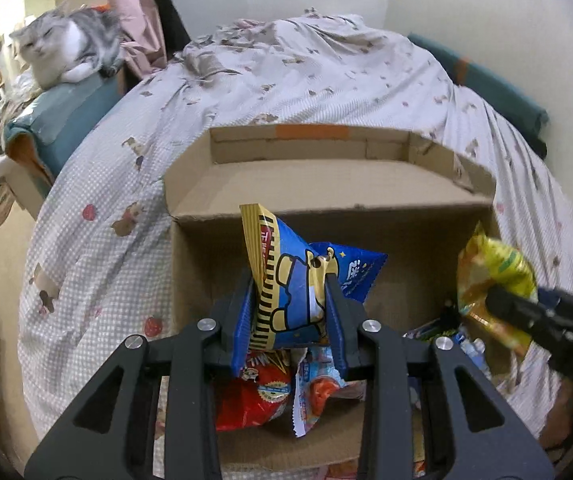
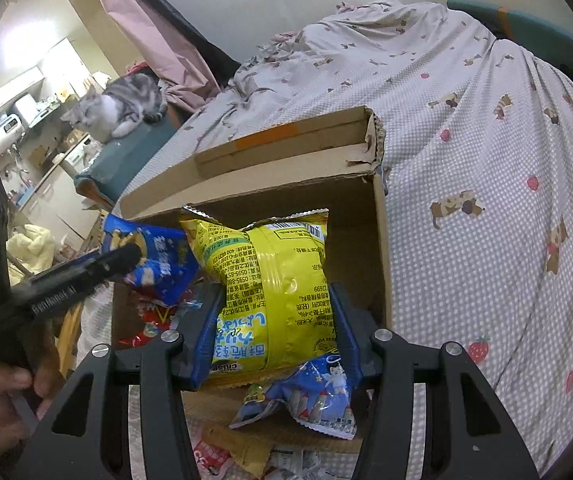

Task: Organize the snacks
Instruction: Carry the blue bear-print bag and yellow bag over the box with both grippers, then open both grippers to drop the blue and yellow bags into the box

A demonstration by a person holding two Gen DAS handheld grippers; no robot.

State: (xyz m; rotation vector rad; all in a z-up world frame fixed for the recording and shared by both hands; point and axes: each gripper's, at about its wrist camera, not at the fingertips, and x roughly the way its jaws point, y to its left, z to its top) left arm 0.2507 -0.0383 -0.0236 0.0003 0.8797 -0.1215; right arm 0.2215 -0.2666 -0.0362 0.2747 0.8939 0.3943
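Note:
An open cardboard box (image 1: 326,184) lies on the bed, its opening toward me; it also shows in the right wrist view (image 2: 382,248). My left gripper (image 1: 288,280) is shut on a blue snack bag with a yellow cartoon bear (image 1: 286,292), held in front of the box mouth. My right gripper (image 2: 274,292) is shut on a yellow snack bag (image 2: 270,280), held at the box's right side; this bag also shows in the left wrist view (image 1: 490,280). The blue bag shows at left in the right wrist view (image 2: 154,260).
A red snack bag (image 1: 254,396) and other packets (image 1: 318,392) lie on the box's lower flap. A blue packet (image 2: 310,396) and more wrappers lie below my right gripper. The patterned bedspread (image 2: 486,160) surrounds the box. A grey cat (image 1: 70,44) sits on a teal cushion at far left.

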